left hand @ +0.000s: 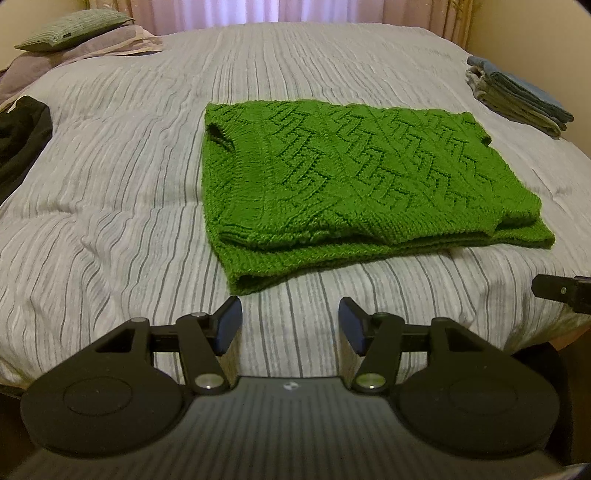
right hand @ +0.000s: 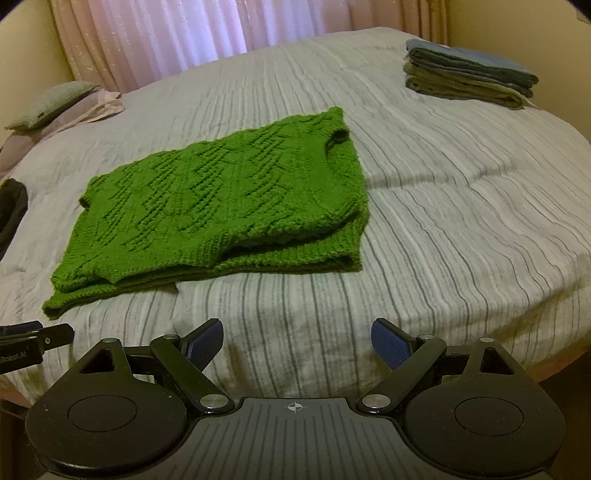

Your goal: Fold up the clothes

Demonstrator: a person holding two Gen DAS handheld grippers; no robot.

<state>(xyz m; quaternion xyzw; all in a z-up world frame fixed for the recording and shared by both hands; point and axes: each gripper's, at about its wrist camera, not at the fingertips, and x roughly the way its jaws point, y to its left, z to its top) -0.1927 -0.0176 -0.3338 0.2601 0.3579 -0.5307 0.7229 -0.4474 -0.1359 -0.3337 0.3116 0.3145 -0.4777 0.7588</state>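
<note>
Left wrist view: left gripper [left hand: 290, 323] jaws apart, nothing between them, hovering over bare striped bedspread [left hand: 110, 206] at the near edge of the bed. Green knit sweater [left hand: 354, 177] lies ahead and slightly right of it, already folded into a flat rectangle, layers stacked, long axis running left-right across the bed. Its near left corner sits just beyond the left finger, close but not touching. Right wrist view: right gripper [right hand: 297, 345] also spread wide and empty, over bedspread, sweater ahead and to its left, its near right corner well apart from the fingertips. So the sweater sits between the two tools, left one judged nearer to it. The left jaws stand narrower than the right ones. Tip of the other gripper shows at the edge of each view, both low at the bed's near side.

Around: stack of folded clothes [right hand: 469, 74] at the far right corner of the bed, well apart from the sweater. Dark garment [left hand: 22, 136] heaped at left edge, unfolded by the look. Green pillow [left hand: 74, 27] far left by the curtains [right hand: 166, 40]. Nothing lies between either gripper and the sweater; path to the near hem looks clear
</note>
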